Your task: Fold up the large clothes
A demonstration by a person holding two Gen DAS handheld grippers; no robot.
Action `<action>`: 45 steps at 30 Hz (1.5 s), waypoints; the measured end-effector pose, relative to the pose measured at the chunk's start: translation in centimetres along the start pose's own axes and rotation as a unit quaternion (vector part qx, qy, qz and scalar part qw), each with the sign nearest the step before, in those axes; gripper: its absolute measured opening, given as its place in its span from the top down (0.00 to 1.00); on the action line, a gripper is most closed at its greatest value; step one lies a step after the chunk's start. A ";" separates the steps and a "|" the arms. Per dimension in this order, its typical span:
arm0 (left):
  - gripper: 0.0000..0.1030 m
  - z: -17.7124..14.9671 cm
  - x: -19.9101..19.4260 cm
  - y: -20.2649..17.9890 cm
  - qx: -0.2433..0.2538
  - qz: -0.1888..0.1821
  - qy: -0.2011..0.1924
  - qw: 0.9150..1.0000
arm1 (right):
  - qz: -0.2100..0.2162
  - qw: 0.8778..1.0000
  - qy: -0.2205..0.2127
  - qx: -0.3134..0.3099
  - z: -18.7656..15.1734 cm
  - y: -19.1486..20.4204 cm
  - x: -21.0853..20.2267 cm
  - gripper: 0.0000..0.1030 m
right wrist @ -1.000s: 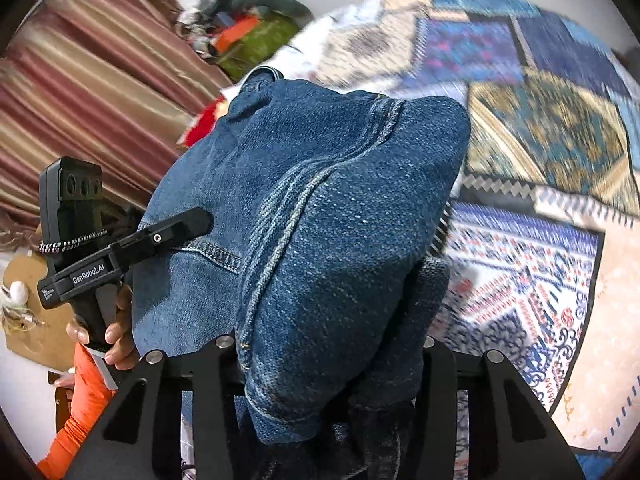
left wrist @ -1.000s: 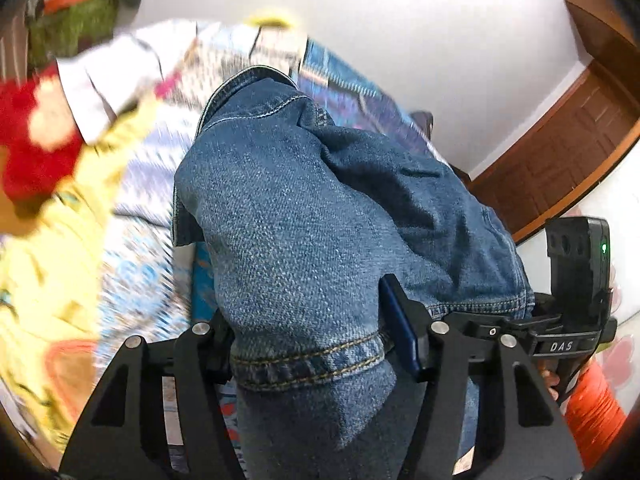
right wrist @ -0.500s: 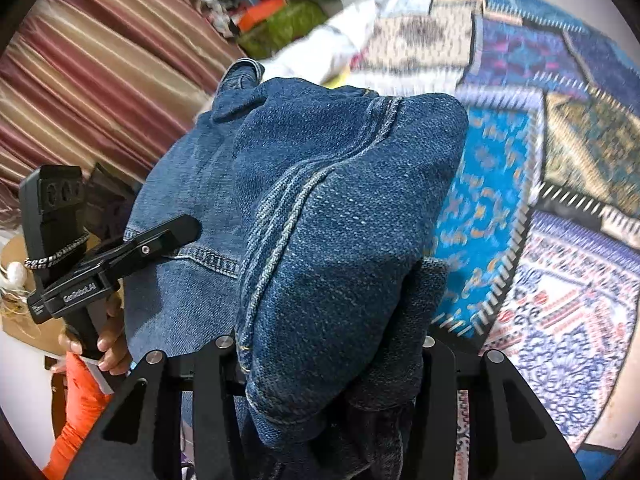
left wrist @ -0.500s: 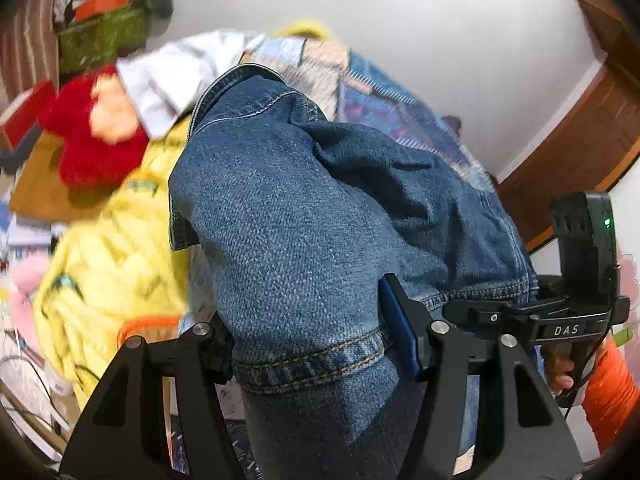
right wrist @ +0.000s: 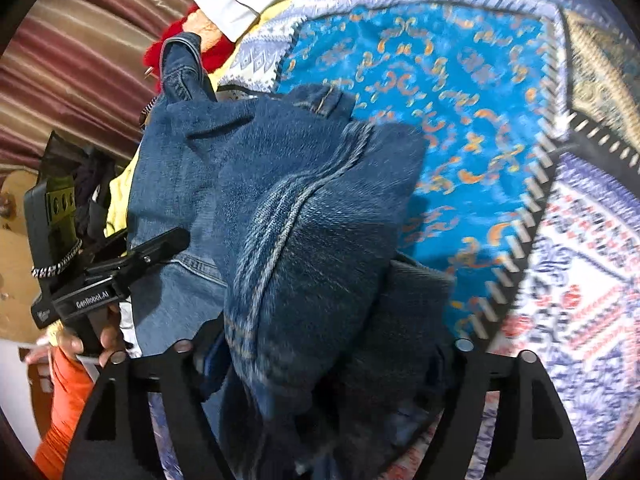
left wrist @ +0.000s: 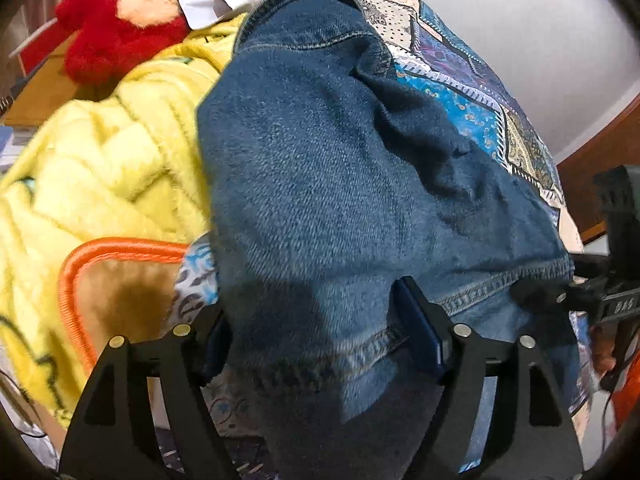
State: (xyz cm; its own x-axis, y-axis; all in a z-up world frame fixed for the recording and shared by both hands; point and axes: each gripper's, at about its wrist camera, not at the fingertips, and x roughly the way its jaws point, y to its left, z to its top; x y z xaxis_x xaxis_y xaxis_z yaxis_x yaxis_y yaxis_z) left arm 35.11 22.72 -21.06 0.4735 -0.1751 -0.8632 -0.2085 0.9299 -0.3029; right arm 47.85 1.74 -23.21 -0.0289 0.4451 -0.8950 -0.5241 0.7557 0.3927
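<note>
Each wrist camera looks forward along its own fingers, very near the denim garment [left wrist: 340,184] (which both share), over the patchwork bedspread [right wrist: 480,120].

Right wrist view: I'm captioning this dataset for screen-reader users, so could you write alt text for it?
The right gripper is clamped on a bunched blue denim garment above a patchwork quilt in blue, white and red. At left, the left gripper grips the same denim, held by a hand with an orange sleeve, before striped curtains.

"GenRobot.AI" stands on the left claw [right wrist: 160,246].
</note>
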 end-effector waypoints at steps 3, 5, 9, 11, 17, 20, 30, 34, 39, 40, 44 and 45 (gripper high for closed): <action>0.24 -0.9 -1.9 -0.8 0.041 0.057 -0.024 0.997 | -0.043 0.998 -0.023 -0.027 -1.0 -0.1 -2.4 0.25; 0.24 -1.5 -2.9 -1.3 0.068 0.084 -0.032 0.994 | -0.064 0.995 -0.045 -0.060 -1.6 0.3 -3.8 0.25; 0.17 -3.3 -4.2 -3.0 0.130 0.135 -0.051 0.981 | -0.134 0.976 -0.106 -0.139 -3.1 2.5 -5.6 0.24; 0.14 -4.7 -4.1 -4.0 0.156 0.145 -0.052 0.976 | -0.152 0.965 -0.126 -0.171 -4.0 3.9 -5.7 0.24; 0.08 -7.0 -4.0 -5.2 0.191 0.175 -0.068 0.963 | -0.169 0.956 -0.096 -0.218 -6.3 5.0 -2.4 0.21; 0.08 -5.9 -4.9 -5.6 0.201 0.186 -0.067 0.959 | -0.129 0.969 -0.099 -0.188 -7.1 3.0 -3.6 0.19; 0.08 4.0 -3.5 -3.7 0.133 0.165 -0.099 0.972 | -0.020 0.989 -0.141 -0.035 -3.3 -1.7 -9.2 0.19; 0.08 8.0 0.2 -2.0 0.083 0.146 -0.071 0.983 | -0.031 0.988 -0.150 -0.034 -0.8 -0.6 -7.9 0.19; 0.07 10.1 3.4 -0.5 0.038 0.136 -0.053 0.989 | -0.079 0.989 -0.113 -0.062 0.5 0.1 -3.0 0.19; 0.07 10.2 3.9 -0.2 0.032 0.134 -0.048 0.989 | -0.085 0.989 -0.108 -0.062 0.4 -0.2 -2.0 0.19; 0.08 9.0 2.9 -0.8 0.046 0.137 -0.061 0.988 | -0.064 0.992 -0.110 -0.026 -0.3 -1.4 -2.5 0.18; 0.08 8.5 2.1 -1.0 0.050 0.136 -0.063 0.987 | -0.066 0.991 -0.111 -0.020 -0.5 -1.5 -3.2 0.18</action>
State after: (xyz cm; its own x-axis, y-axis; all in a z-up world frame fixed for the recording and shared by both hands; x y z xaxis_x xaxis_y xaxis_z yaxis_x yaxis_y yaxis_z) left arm 43.61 24.16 -19.13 0.5161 0.1212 -0.8479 -0.2605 0.9653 -0.0206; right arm 48.28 -1.02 -21.08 0.2284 0.4423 -0.8673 -0.5448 0.7964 0.2627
